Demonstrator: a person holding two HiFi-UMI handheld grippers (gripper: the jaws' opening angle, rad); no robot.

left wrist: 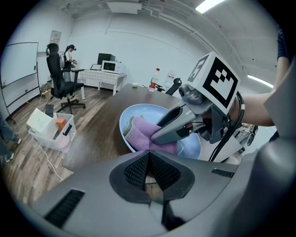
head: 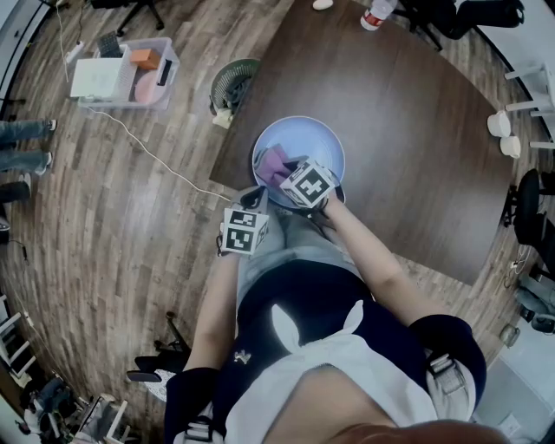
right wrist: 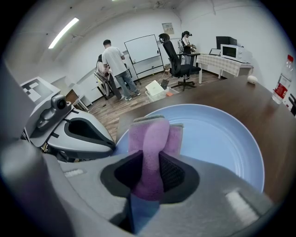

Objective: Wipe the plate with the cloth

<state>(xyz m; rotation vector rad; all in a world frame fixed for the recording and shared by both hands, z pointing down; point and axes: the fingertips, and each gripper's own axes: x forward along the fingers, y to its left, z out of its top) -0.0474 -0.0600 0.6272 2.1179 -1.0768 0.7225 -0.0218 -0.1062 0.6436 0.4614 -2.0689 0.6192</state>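
Observation:
A pale blue plate (head: pixel 323 144) (left wrist: pixel 144 115) (right wrist: pixel 217 139) lies on the dark brown table (head: pixel 408 130), close to its near corner. A purple cloth (head: pixel 275 163) (left wrist: pixel 142 132) (right wrist: pixel 151 135) rests on the plate's near left part. My right gripper (head: pixel 288 176) (right wrist: pixel 149 172) is shut on the cloth and points steeply down into the plate; in the left gripper view it shows as a grey body (left wrist: pixel 182 122) over the cloth. My left gripper (head: pixel 254 202) (left wrist: pixel 147 167) sits at the plate's near left rim, its pads shut together with nothing visible between them.
On the wooden floor to the left stand a mesh waste basket (head: pixel 232 82) and a clear bin (head: pixel 128 74) of loose items, with a white cable (head: pixel 147 147) running past. A bottle (head: pixel 377 13) stands at the table's far edge. People stand by a whiteboard (right wrist: pixel 143 50).

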